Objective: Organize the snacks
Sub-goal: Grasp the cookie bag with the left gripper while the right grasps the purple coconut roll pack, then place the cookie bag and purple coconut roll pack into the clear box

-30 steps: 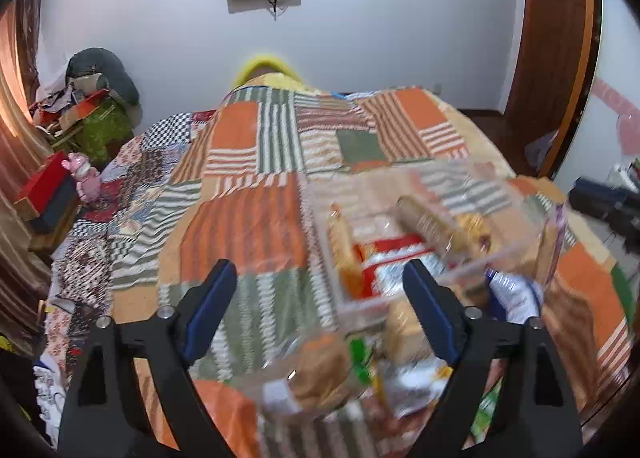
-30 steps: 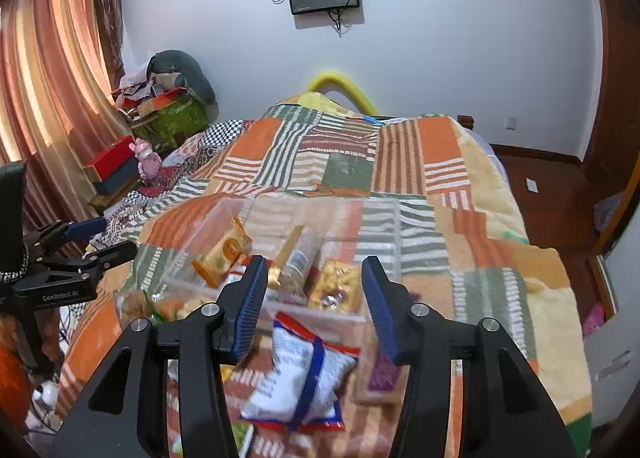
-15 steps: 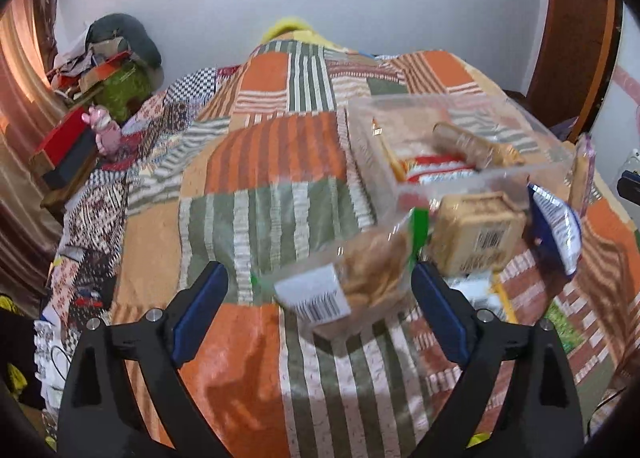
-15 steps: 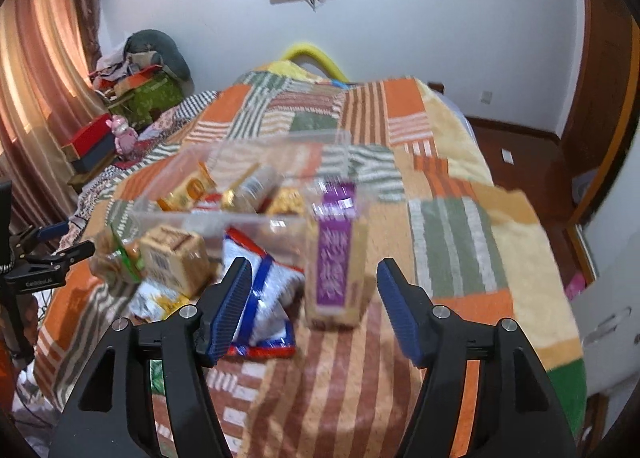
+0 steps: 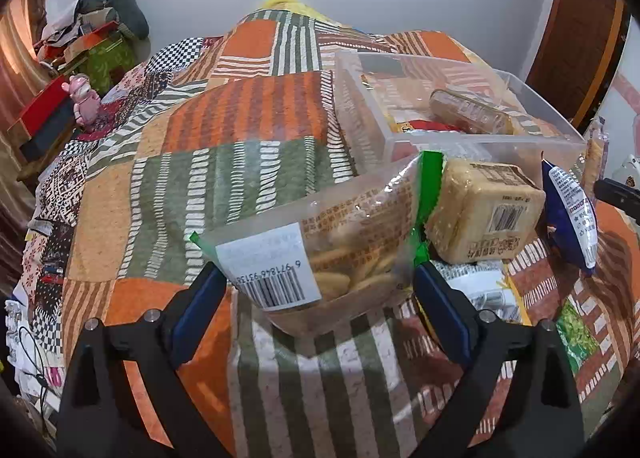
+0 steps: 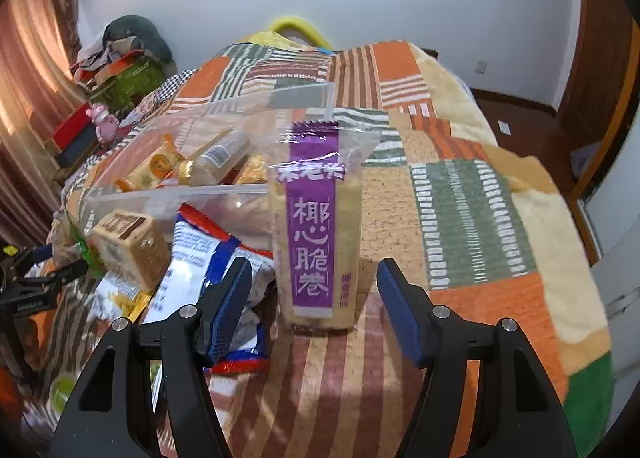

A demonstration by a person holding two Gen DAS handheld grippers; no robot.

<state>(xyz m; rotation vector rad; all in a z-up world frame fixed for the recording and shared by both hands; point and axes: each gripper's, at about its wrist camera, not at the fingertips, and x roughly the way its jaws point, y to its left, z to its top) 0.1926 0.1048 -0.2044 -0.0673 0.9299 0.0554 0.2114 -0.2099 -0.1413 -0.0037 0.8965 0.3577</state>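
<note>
A clear bag of biscuits [image 5: 340, 242] with a barcode label lies on the patchwork bedspread between the fingers of my left gripper [image 5: 316, 290], whose jaws are opening; the pads sit at the bag's sides without pressing. Beside it lie a tan cracker pack [image 5: 484, 213] and a blue-and-white bag [image 5: 572, 213]. A tall purple-labelled pack [image 6: 312, 225] stands upright between the fingers of my right gripper [image 6: 314, 278], which is open with a gap on each side. The clear plastic bin [image 5: 480, 137] behind holds several snacks.
The bin's near rim [image 6: 180, 191] runs just behind the loose snacks. More flat packets [image 6: 124, 298] lie under the pile. The bed's right edge [image 6: 592, 298] drops off near a wooden door. Boxes and a pink toy [image 5: 82, 97] crowd the far left.
Both grippers have sunk toward the bedspread. The left one came down around the biscuit bag and spread wider. The right one widened and now straddles the purple pack.
</note>
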